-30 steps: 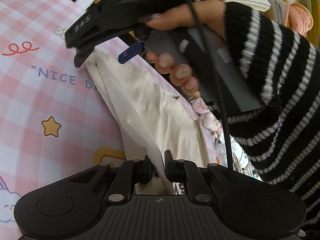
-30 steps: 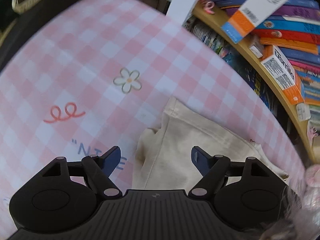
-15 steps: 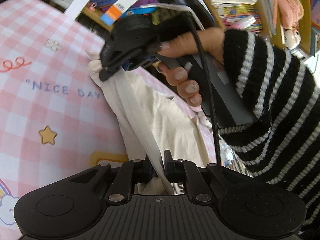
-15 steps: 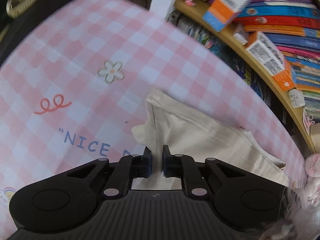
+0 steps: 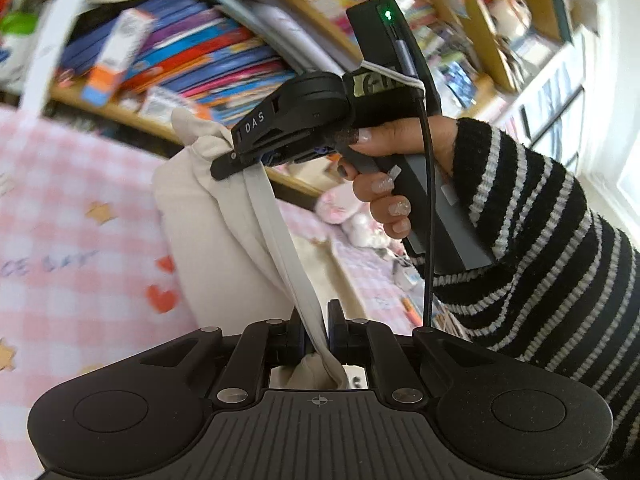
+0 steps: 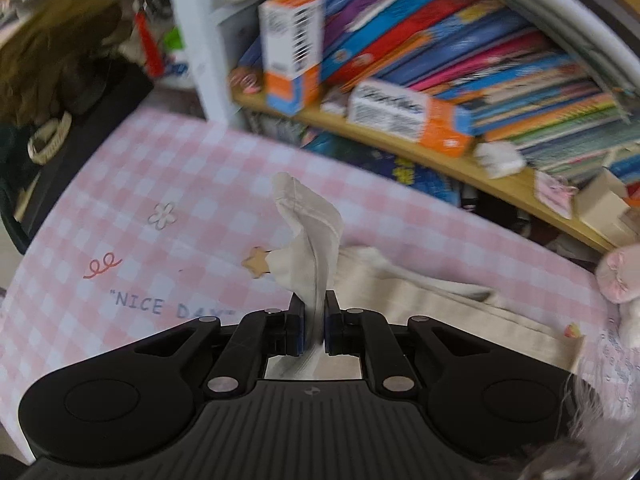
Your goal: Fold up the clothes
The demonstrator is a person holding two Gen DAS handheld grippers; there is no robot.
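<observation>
Both black two-finger tongs are clamped on one cream cotton garment (image 5: 208, 216) lifted above a pink-and-white checked cloth (image 6: 132, 184) printed with stars, flowers and the words "NICE DAY". Left tongs (image 5: 318, 326) pinch a flat edge of the fabric between their blue-padded tips, and that edge runs taut up to the right tongs (image 5: 240, 162), gripped by a person's hand (image 5: 394, 184) in a black-and-white striped knit sleeve (image 5: 552, 248). From the right wrist view, the right tongs (image 6: 313, 322) are closed on a bunched fold that stands up above the tips, while the rest of the garment (image 6: 440, 300) trails to the right across the checked cloth. Behind, a wooden shelf (image 6: 460, 168) carries a row of colourful books (image 6: 460, 52) and an orange-and-white carton (image 6: 292, 52); a pink plush toy (image 6: 620, 276) lies at the right edge.
</observation>
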